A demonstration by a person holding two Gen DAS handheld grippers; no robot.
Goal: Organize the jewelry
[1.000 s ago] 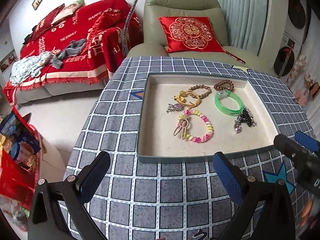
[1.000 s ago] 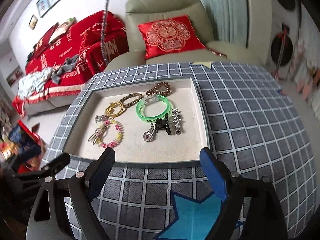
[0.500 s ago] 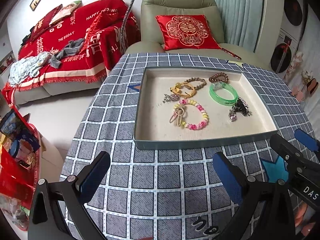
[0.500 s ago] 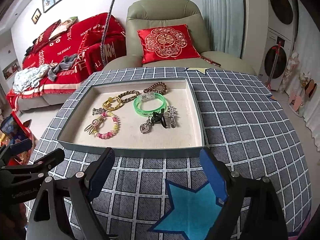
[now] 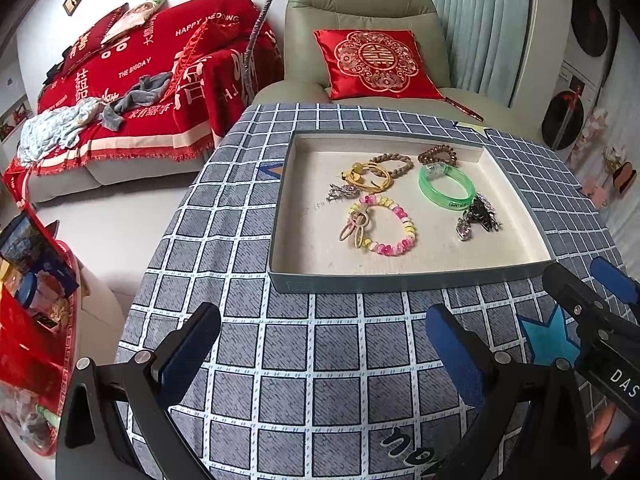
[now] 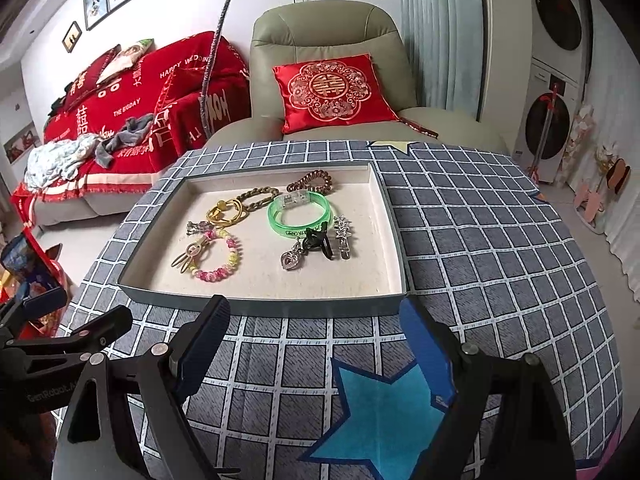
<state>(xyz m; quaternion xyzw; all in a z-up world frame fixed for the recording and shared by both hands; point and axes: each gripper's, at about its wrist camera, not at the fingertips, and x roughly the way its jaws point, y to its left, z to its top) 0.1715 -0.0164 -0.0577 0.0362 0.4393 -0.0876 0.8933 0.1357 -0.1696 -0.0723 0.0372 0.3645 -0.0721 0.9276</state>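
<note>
Grey checked cloth [image 5: 280, 360] covered the table, with a blue star print [image 6: 380, 412] near the right gripper. Far behind stood a green armchair [image 6: 328, 28] holding a red cushion [image 6: 332, 92], and a sofa under a red throw [image 5: 132, 76] at far left.

On the cloth sat a shallow grey tray [image 5: 400, 282] with a cream lining, roughly centre, just beyond both grippers. All jewelry lay inside it, in the far half. Green bangle [image 6: 280, 220] lay centre-right, touching a brown coil hair tie [image 6: 310, 180] at its far side. Pink and yellow bead bracelet [image 6: 224, 268] lay near-left with a tan hairpin [image 6: 186, 256] across its left edge. Yellow cord loops [image 6: 224, 212] sat farther left, overlapping a braided brown bracelet [image 6: 260, 196]. Small silver brooch [image 6: 196, 226] lay left of the beads. Near the bangle's near edge: black claw clip [image 6: 318, 242], silver heart pendant [image 6: 290, 260], and a silver rhinestone clip [image 6: 344, 236] to the right.

Left gripper [image 5: 320, 348] hovered over the cloth on the tray's near side, jaws spread wide, nothing between them. Right gripper [image 6: 316, 344] likewise released, wide apart, empty, above the star print. Neither touched the tray.
</note>
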